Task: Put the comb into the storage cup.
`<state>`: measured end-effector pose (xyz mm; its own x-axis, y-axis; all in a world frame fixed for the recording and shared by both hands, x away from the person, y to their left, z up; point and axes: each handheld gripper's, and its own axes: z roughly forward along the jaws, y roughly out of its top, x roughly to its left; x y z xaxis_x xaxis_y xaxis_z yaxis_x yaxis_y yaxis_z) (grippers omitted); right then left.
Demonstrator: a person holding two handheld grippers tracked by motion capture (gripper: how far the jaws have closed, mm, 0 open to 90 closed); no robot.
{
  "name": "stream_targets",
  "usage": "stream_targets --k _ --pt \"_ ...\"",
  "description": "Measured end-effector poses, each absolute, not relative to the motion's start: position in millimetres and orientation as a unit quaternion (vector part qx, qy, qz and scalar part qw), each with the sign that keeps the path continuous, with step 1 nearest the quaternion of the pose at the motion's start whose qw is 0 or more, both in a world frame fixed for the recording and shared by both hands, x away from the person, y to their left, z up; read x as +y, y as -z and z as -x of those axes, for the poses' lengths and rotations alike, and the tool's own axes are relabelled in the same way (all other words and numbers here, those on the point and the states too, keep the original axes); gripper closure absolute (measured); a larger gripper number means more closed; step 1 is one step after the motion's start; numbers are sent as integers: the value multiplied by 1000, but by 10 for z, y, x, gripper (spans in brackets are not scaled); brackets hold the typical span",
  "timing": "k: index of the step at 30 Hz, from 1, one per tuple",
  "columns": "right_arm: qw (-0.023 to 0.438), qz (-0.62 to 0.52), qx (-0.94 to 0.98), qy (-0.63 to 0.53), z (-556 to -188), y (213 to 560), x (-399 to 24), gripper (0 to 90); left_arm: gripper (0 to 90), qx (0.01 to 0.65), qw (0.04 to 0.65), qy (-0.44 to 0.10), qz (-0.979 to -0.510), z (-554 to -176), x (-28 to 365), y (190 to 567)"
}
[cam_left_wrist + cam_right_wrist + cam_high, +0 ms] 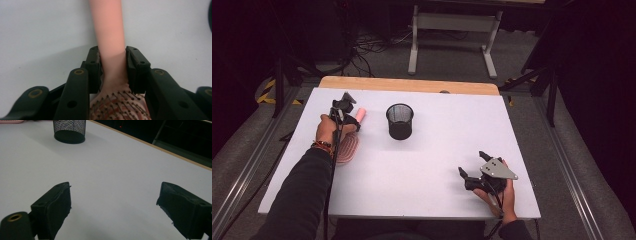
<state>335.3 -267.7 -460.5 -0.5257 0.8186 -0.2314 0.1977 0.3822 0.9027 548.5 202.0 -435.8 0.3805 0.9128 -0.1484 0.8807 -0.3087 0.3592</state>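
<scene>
Bristles of the pink hairbrush (117,105) sit closest, my left hand-held gripper (113,65) clenched on its neck, left of the mesh cup (400,121). I should lift level, handle first toward the cup. Right hand-held gripper (475,168) rests released on the counter (437,170).

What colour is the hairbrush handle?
Pale pink; the hairbrush handle shows best in the left gripper view.

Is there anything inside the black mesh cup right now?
From above, the black wire-mesh cup shows only a dark interior with nothing sticking above its rim. Its bottom is in shadow, so a small item lying flat there cannot be ruled out.
</scene>
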Motion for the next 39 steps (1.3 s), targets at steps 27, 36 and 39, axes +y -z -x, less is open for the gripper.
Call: stream_targets --k 27,36,39 --pt "366 -317 755 -443 -3333 4587 -2510 118 702 426 414 -131 -794 -4860 2141 3487" --pt "367 -317 747 -454 -3347 4527 -2434 114 702 381 443 -141 -799 -4689 1909 3286" --pt "366 -317 743 -461 -3349 4493 -2417 115 702 373 455 -137 -797 -4645 1867 3233"
